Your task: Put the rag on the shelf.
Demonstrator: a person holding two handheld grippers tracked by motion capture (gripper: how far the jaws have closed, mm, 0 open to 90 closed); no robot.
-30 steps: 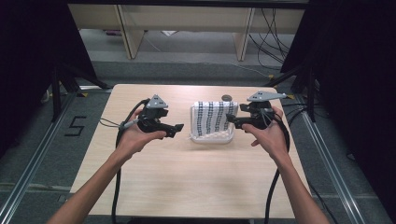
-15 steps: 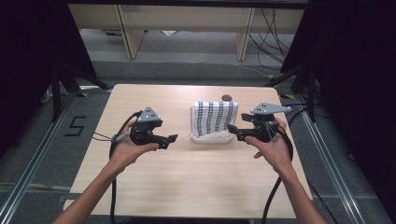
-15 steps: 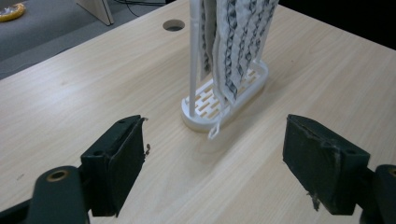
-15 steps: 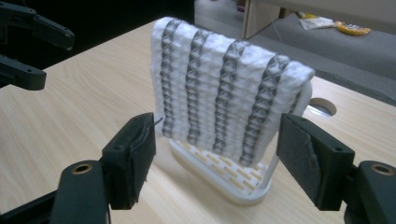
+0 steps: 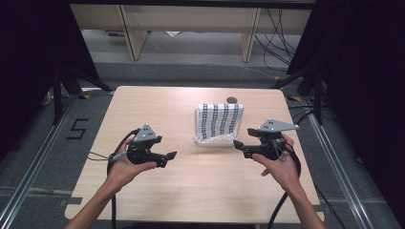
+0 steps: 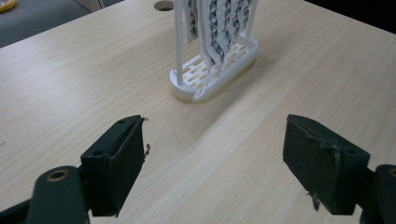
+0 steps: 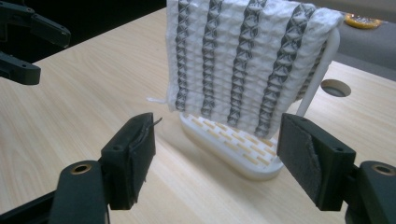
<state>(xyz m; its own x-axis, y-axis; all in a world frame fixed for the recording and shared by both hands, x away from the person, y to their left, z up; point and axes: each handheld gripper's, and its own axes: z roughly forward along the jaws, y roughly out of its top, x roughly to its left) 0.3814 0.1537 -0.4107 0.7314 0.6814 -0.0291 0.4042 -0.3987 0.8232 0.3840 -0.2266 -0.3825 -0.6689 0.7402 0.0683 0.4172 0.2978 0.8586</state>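
Cloth [image 5: 219,120] is the thing I'm going for here, a white waffle-weave towel with dark stripes, draped over a little white rack [image 5: 213,141] near the far middle of the tabletop [image 5: 200,191]. My guess is it's light and floppy with a decent grippy texture, so no slipping, but it'll sag and bunch as soon as I lift it. The rack looks like thin plastic and would probably tip or slide if I tug sideways, so I'd pinch the towel at a lower hanging corner or along the top fold and pull up. The right hand-held gripper [image 5: 238,145] sits just beside the rack's near right end, jaws have just been opening and now stand wide with nothing between them; in the right gripper view the towel [image 7: 243,60] hangs straight ahead, close. The left hand-held gripper [image 5: 172,155] is well apart from the rack, off to its left and nearer me, jaws also spread wide and empty, with the rack [image 6: 212,70] ahead of it in the left gripper view.
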